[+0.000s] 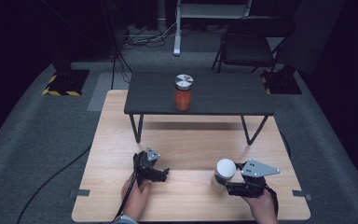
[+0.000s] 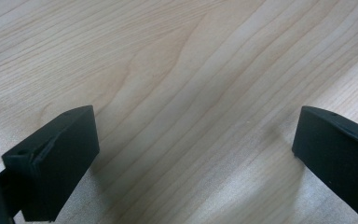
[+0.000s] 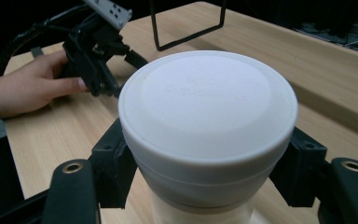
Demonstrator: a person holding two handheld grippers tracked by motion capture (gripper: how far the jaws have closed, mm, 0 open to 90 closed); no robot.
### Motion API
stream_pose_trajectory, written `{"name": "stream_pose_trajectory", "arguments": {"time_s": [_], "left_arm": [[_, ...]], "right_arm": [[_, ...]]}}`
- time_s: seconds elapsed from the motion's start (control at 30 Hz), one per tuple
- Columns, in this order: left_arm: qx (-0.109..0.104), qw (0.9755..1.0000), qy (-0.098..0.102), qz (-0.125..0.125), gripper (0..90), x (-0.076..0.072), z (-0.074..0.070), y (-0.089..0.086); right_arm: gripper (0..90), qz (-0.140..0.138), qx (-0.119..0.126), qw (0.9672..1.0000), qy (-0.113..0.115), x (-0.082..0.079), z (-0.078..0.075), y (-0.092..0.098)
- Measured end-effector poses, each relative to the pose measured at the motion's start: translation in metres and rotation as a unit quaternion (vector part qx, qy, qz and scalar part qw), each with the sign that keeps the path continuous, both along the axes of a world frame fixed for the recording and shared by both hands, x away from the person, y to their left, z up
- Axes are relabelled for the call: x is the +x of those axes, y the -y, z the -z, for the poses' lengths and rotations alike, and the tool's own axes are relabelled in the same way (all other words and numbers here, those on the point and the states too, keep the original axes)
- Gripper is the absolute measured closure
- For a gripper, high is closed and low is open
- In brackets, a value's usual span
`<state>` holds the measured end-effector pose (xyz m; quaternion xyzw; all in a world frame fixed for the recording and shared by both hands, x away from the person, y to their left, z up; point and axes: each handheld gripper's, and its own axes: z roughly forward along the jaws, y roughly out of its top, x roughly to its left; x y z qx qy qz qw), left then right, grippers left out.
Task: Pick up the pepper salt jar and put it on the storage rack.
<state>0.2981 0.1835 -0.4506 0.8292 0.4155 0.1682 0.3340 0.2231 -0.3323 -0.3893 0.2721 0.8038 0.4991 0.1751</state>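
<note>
A pale jar with a white lid (image 1: pixel 225 169) (image 3: pixel 207 102) stands on the wooden table (image 1: pixel 191 144) at the front right. My right gripper (image 1: pixel 223 184) (image 3: pixel 205 158) is shut on it, with one black jaw pressed against each side just below the lid. My left gripper (image 1: pixel 164 174) (image 2: pixel 196 121) rests low over the bare wood at the front left, open with nothing between its jaws. It also appears in the right gripper view as the left gripper (image 3: pixel 95 56), with the person's hand (image 3: pixel 23 91) behind it.
A low dark shelf on thin metal legs (image 1: pixel 223 95) stands across the back of the table. On it stands a glass jar of orange-red contents with a silver lid (image 1: pixel 183 93). On the floor beyond are a folding chair (image 1: pixel 247 44), cables and stand bases.
</note>
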Motion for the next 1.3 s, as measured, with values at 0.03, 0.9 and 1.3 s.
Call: {"name": "stream_pose_trajectory", "arguments": {"time_s": [0.03, 0.9, 1.3], "left_arm": [[0.0, 1.0, 0.001, 0.001, 0.3, 0.0, 0.0, 0.0], [-0.002, 1.0, 0.002, -0.001, 0.3, 0.0, 0.001, 0.0], [-0.002, 1.0, 0.0, -0.002, 0.3, 0.0, 0.001, 0.0]], "right_arm": [[33.1, 0.0, 0.0, 1.0, 0.002, 0.001, -0.003, 0.0], [33.1, 0.01, 0.001, 0.9998, 0.016, 0.029, -0.089, -0.009], [33.0, 0.016, 0.025, 0.9994, 0.018, 0.05, -0.134, -0.015]]}}
